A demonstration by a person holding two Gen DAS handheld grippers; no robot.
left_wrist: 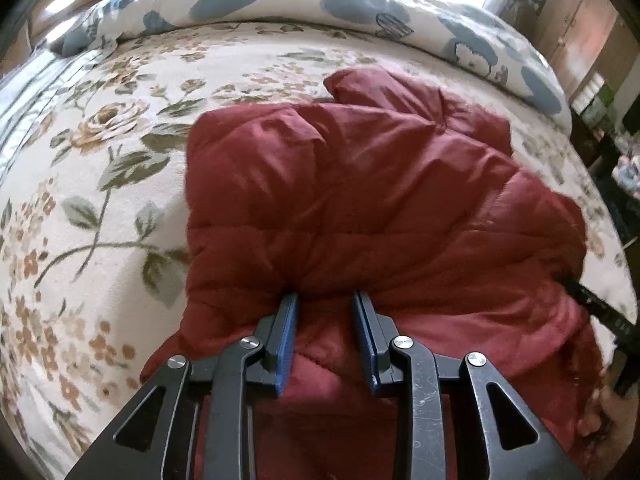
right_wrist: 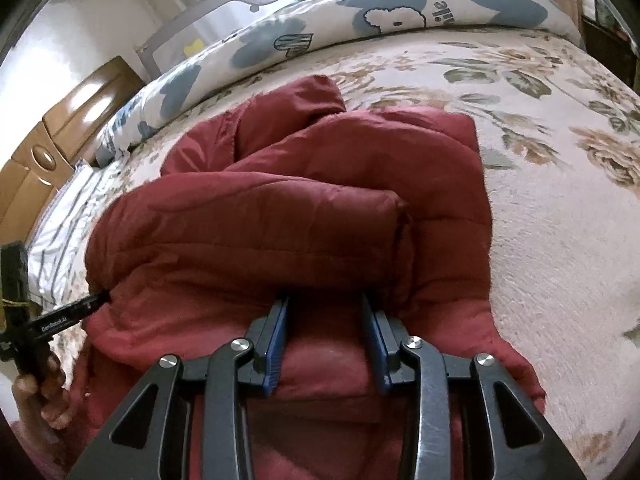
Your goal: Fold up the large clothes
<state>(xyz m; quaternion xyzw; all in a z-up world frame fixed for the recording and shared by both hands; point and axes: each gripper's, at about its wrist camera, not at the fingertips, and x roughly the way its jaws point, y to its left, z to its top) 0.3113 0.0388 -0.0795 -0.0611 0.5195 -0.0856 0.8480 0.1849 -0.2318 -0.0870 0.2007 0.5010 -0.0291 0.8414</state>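
The dark red quilted jacket [left_wrist: 360,184] lies partly folded on the floral bedspread [left_wrist: 100,168], a puffy layer doubled over its near part, a sleeve end poking up at the far side; the left gripper [left_wrist: 325,300] pinches a thick fold at the jacket's near edge, its blue pads [left_wrist: 286,340] pressed into the padding; the right gripper [right_wrist: 325,300] clenches the same garment further along, fabric bulging between its jaws; beyond the jacket, a white quilt with blue shapes [right_wrist: 380,12] is rolled along the far side of the bed; a wooden cabinet [right_wrist: 60,128] stands past it.
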